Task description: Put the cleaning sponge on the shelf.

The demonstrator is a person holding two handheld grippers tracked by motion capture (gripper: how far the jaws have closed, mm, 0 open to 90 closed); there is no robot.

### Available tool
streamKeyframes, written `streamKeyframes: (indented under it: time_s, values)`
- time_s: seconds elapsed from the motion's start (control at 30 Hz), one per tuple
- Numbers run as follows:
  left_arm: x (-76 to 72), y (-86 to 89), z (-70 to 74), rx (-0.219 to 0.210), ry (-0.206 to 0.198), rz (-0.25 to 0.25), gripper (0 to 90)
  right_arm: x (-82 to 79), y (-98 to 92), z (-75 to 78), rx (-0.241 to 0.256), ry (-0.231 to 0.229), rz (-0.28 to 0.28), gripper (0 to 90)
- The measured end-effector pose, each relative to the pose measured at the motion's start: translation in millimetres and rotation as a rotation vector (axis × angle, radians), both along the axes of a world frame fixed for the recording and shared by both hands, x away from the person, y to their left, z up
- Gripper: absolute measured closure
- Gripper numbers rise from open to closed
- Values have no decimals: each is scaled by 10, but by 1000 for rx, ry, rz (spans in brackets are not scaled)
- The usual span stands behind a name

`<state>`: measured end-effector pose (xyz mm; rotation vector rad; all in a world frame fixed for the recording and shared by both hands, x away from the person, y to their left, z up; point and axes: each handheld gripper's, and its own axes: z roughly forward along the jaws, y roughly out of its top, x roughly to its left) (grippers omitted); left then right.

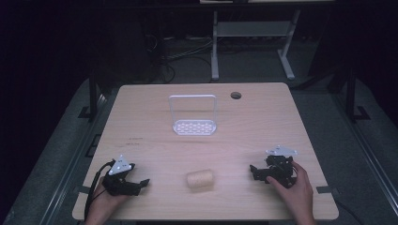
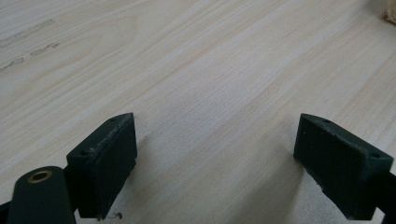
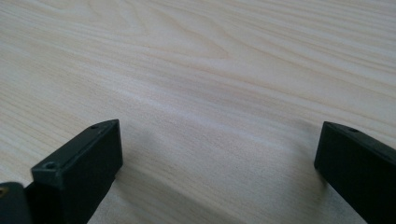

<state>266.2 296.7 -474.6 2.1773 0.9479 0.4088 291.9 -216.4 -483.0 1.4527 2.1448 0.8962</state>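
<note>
High view: roll (image 1: 200,179) lies between left gripper (image 1: 141,183) (jaws apart) and right gripper (image 1: 256,172).

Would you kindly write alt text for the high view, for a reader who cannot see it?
A tan spool of twine lies on its side near the front edge of a light wooden table, between the left hand-held gripper and the right hand-held gripper, both resting on the table with jaws open. Farther back stands a white wire rack.
</note>
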Motion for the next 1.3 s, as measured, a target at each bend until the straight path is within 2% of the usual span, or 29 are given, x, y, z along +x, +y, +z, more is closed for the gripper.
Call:
streamKeyframes:
  time_s: [0.43,0.7,1.3]
  values:
    - [2,6,1,2,-1,-8,128,-4,-4,0,0,0,5,6]
    - [8,0,24,10,14,-26,136,-4,-4,1,0,1,5,6]
    - [-38,-81,97,-9,6,-67,137,-4,-4,0,1,1,5,6]
